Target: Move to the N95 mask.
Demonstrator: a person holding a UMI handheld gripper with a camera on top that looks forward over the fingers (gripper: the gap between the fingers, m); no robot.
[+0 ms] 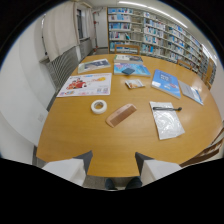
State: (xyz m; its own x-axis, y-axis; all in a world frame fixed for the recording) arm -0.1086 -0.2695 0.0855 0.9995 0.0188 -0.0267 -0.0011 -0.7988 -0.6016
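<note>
Presently, target: N95 mask [167,122], a white piece sealed in a clear bag, lying flat on the table [75,145].
Bearing from gripper: about 1 o'clock, ahead and to the right of the gripper [113,167], well apart from it with bare wood between.
Long axis of target: runs near to far, tilted slightly leftward at its far end; the bag's near short edge faces the gripper.
Neighbours of target: black pen [166,108] lying across the bag's far end, touching or just overlapping it; wooden comb [120,115] to the bag's 9 o'clock, apart from it; tape roll [99,106] further left of the comb.
Further field: blue booklets [166,82] beyond the mask at 12 to 1 o'clock; colour poster [86,85] at 11 o'clock from the gripper.
Gripper state: fingers spread wide, nothing between them, nothing touched.
Gripper pose: held high above the table's near edge, looking forward and down across the tabletop, roughly level.
Judgement, coming move: travel forward with a rightward shift; the comb and tape roll lie left of that line and look unlikely to interfere.
Risk: the pen at the far end could be nudged if the approach overshoots.
</note>
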